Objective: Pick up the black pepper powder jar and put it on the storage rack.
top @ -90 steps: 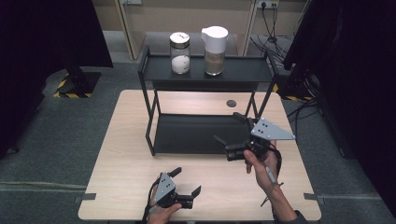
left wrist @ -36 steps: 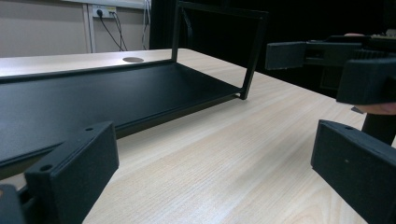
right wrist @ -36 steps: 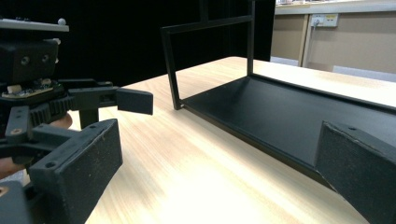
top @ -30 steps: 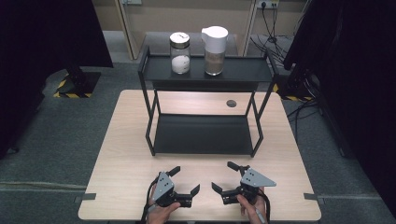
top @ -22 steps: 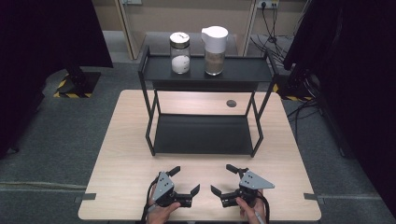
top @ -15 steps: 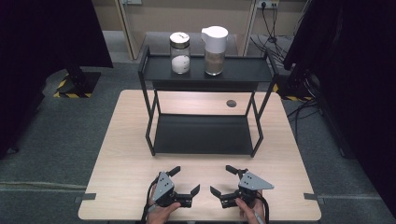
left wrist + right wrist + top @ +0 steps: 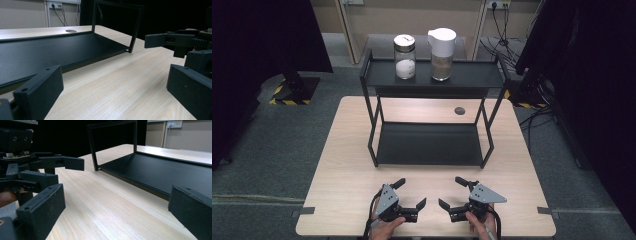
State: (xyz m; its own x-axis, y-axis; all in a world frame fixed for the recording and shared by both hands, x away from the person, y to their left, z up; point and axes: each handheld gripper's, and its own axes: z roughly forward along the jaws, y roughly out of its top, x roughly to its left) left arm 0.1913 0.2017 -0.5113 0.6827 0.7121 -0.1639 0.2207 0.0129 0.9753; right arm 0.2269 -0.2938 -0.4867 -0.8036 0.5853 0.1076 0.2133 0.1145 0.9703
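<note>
Both grippers rest low at the table's front edge, each held in a hand. My left gripper (image 7: 411, 193) is open with nothing between its jaws, and my right gripper (image 7: 451, 192) is open and empty too. They face each other a short way apart. In the left gripper view, the left gripper (image 7: 113, 92) has its jaws spread wide over bare wood, with the right gripper (image 7: 172, 41) ahead at the right. In the right gripper view, the right gripper (image 7: 117, 207) is equally wide, and the left gripper (image 7: 37, 167) sits at the left.
A black two-tier rack (image 7: 432, 145) stands mid-table; its lower shelf (image 7: 50, 52) is bare. On its top shelf stand a glass jar (image 7: 404, 56) of white powder and a white-lidded jug (image 7: 442, 47) with brown contents. A dark round hole (image 7: 459, 110) marks the table behind.
Three seconds ago the right gripper was raised beside the rack's right side; it has come down to the front edge opposite the left gripper. The left gripper has stayed put.
</note>
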